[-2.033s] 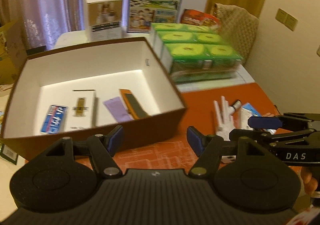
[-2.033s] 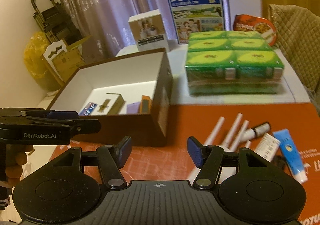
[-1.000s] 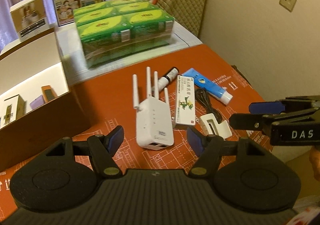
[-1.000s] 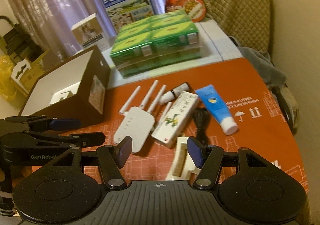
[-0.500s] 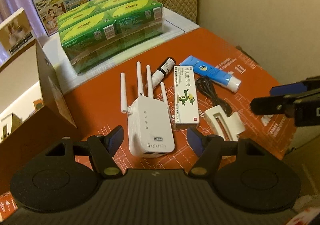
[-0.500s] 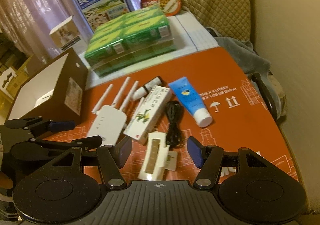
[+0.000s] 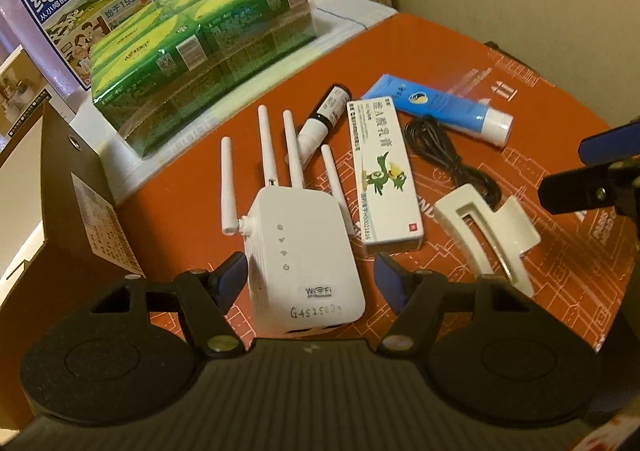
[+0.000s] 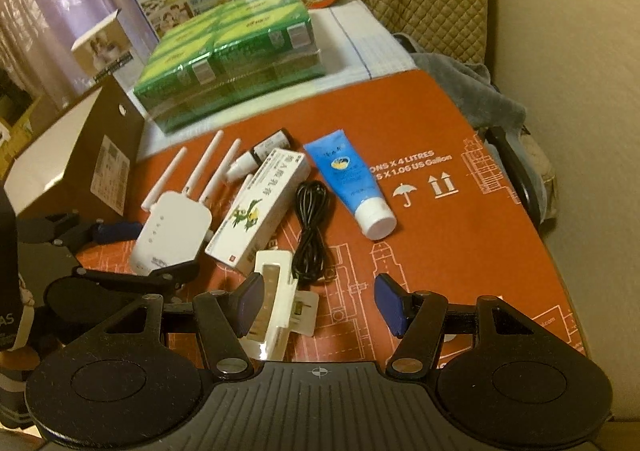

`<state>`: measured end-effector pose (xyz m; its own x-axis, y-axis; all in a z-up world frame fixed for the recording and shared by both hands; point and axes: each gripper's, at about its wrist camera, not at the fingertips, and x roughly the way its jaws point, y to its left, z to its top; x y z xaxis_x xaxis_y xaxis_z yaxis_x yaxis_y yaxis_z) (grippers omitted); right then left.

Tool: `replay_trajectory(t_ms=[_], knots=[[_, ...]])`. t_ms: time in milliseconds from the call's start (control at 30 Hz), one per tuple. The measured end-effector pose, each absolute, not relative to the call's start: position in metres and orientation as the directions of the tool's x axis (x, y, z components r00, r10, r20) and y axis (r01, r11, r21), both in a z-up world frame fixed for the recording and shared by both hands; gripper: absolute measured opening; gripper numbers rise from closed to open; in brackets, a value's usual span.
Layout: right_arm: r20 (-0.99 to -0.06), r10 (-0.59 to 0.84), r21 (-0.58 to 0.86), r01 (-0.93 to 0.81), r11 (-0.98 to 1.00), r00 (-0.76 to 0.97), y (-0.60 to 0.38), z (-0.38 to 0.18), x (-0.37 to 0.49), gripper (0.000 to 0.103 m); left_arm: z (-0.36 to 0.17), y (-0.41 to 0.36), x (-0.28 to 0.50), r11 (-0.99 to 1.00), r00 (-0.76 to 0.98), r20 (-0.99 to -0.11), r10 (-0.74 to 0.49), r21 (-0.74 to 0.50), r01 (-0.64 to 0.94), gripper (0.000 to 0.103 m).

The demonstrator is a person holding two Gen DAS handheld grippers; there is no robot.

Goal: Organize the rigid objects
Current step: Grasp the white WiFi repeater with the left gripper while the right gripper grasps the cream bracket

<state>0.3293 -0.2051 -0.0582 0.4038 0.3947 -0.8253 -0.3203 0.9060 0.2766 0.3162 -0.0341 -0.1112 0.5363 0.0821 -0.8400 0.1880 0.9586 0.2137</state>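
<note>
Closer now: left tongs (image 7: 308, 277) | apart, straddling WiFi extender (image 7: 302, 255) | right tongs (image 8: 318, 301) apart

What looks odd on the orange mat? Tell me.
Nothing is spilled or broken. The WiFi extender, ointment box, cable and blue tube lie loose outside the brown box.

White WiFi extender (image 7: 300, 251) lay flat, four antennas pointing away | white ointment box (image 7: 382, 175) just beside | blue tube (image 7: 440, 109), black cable (image 7: 448, 155), white clip (image 7: 484, 231), small bottle (image 7: 326, 117) nearby
</note>
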Motion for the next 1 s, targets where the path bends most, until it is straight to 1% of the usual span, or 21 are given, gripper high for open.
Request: replay_trajectory(t_ms=[133, 233, 400, 567, 700, 900, 1000], knots=[[-0.834, 0.393, 0.274, -0.329, 0.904, 0.387, -0.199, -0.065, 0.330, 0.058, -0.117, -0.032, 0.319, 0.955, 0.537, -0.838, 0.092, 0.228, 0.192, 0.066], [-0.840, 0.392, 0.275, -0.327, 0.904, 0.377, -0.196, -0.070, 0.330, 0.058, -0.118, -0.029, 0.319, 0.953, 0.543, -0.834, 0.091, 0.231, 0.196, 0.063], [-0.845, 0.392, 0.276, -0.329, 0.903, 0.365, -0.190, -0.073, 0.330, 0.058, -0.117, -0.018, 0.314, 0.958, 0.553, -0.830, 0.074, 0.213, 0.193, 0.059], [-0.850, 0.393, 0.271, -0.346, 0.898, 0.352, -0.179, -0.077, 0.328, 0.058, -0.114, 0.003, 0.304, 0.970, 0.546, -0.835, 0.071, 0.185, 0.157, 0.059], [-0.855, 0.391, 0.264, -0.364, 0.893, 0.340, -0.169, -0.081, 0.326, 0.058, -0.112, 0.023, 0.291, 0.985, 0.532, -0.845, 0.044, 0.125, 0.117, 0.059], [-0.869, 0.356, 0.214, -0.386, 0.897, 0.345, -0.152, -0.091, 0.322, 0.058, -0.112, 0.063, 0.275, 0.999, 0.513, -0.858, -0.035, -0.047, -0.011, 0.058], [-0.873, 0.338, 0.193, -0.387, 0.902, 0.352, -0.147, -0.096, 0.321, 0.058, -0.110, 0.073, 0.266, 0.997, 0.528, -0.848, -0.044, -0.068, -0.026, 0.054]])
